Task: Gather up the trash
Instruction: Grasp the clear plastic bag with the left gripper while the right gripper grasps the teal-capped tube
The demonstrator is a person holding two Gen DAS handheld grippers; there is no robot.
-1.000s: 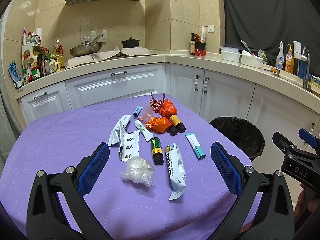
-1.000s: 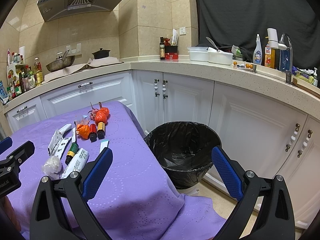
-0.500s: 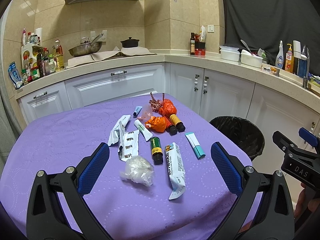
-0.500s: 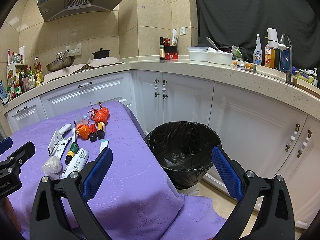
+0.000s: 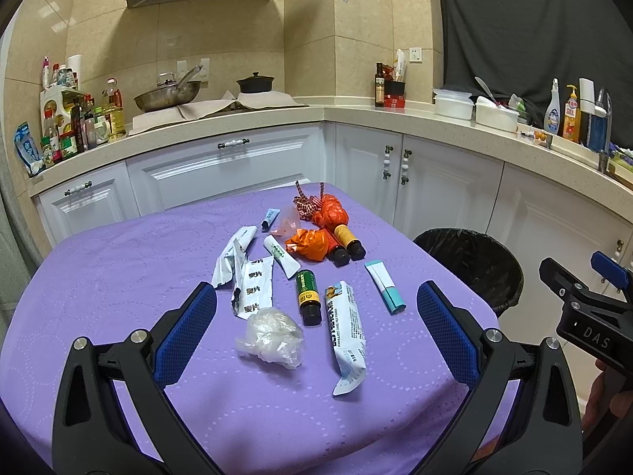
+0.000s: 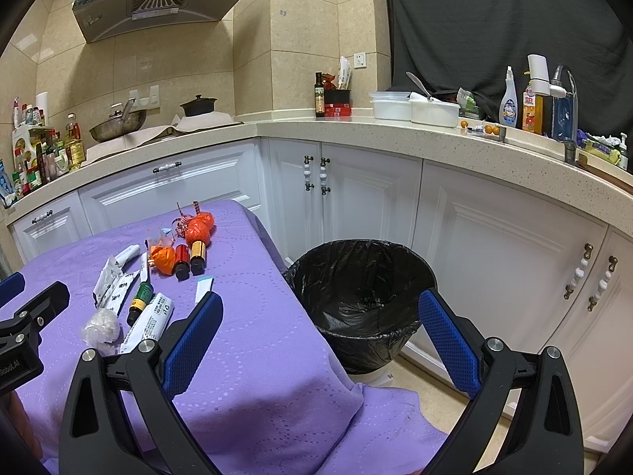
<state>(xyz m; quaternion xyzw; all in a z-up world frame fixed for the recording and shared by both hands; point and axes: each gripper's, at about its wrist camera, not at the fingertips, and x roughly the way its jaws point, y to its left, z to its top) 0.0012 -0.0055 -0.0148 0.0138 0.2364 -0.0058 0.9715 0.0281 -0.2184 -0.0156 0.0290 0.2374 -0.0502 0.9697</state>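
Purple cloth (image 5: pixel 118 261) covers the table, and the trash lies scattered over its middle. Nearest the left gripper (image 5: pixel 316 328) is a crumpled clear bag (image 5: pixel 273 336), with a white wrapper (image 5: pixel 346 332) to its right and a green bottle (image 5: pixel 306 291) between them, a little farther back. Torn white packets (image 5: pixel 247 273) lie left of the bottle, a teal-tipped tube (image 5: pixel 385 285) to the right. Behind these sit an orange wad (image 5: pixel 310 243), two dark vials (image 5: pixel 344 245) side by side, and an orange ball (image 5: pixel 330 215) tied with checked ribbon. A small tube (image 5: pixel 270 217) lies at the far side

The left gripper hangs above the near table edge, blue pads spread wide, nothing between them. The right gripper (image 6: pixel 320 340) is likewise wide apart and empty, held off the table's right edge and facing the bin (image 6: pixel 360 297), which stands on the floor just beside the table, lined with a black bag. White cabinets (image 6: pixel 494 245) run behind it
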